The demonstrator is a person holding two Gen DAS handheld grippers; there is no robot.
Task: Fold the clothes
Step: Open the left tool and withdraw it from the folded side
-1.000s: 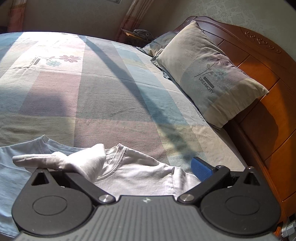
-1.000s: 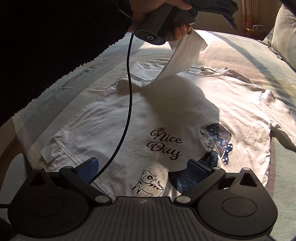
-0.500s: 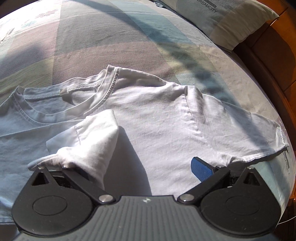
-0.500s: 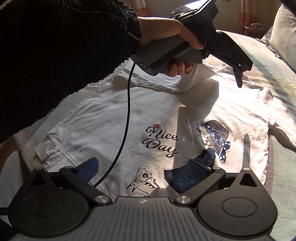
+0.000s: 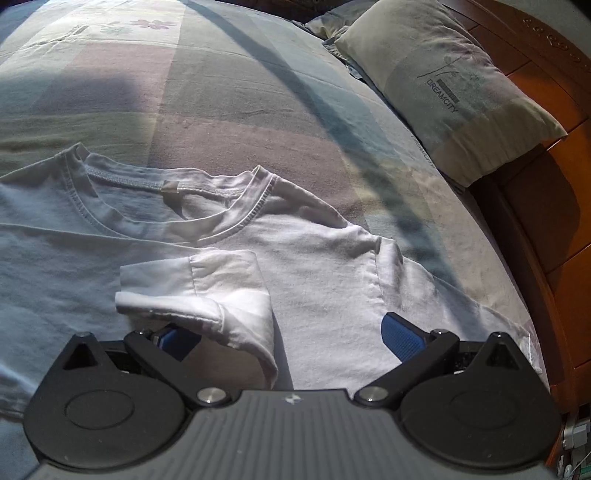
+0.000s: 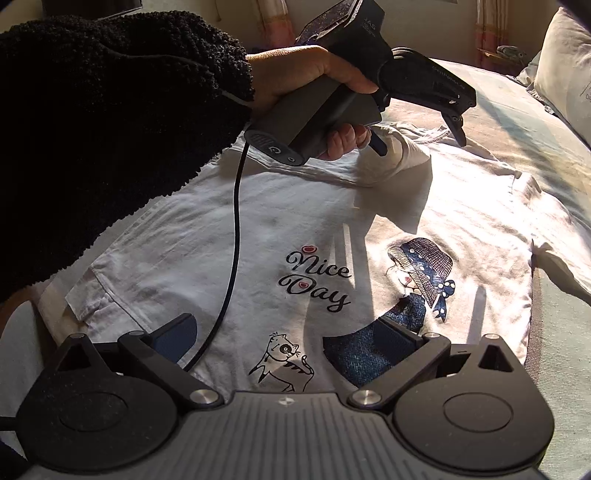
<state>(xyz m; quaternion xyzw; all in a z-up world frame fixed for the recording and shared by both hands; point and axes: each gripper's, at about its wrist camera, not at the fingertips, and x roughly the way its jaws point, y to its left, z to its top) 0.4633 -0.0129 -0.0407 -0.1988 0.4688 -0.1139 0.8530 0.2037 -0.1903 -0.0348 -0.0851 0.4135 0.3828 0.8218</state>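
Ahead of the left jaws I am seeing a bedspread in pastel blocks lying flat, with a flower print at its far end. Off to their right, a pillow printed DREAMCITY is leaning against a wooden headboard. Beyond the right jaws I am making out curtains hanging in the far background.

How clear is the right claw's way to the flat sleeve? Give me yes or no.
Probably yes. The right claw is open over the shirt's hem, and the flat sleeve lies bare to its right; the left claw and its cable sit on the other side.
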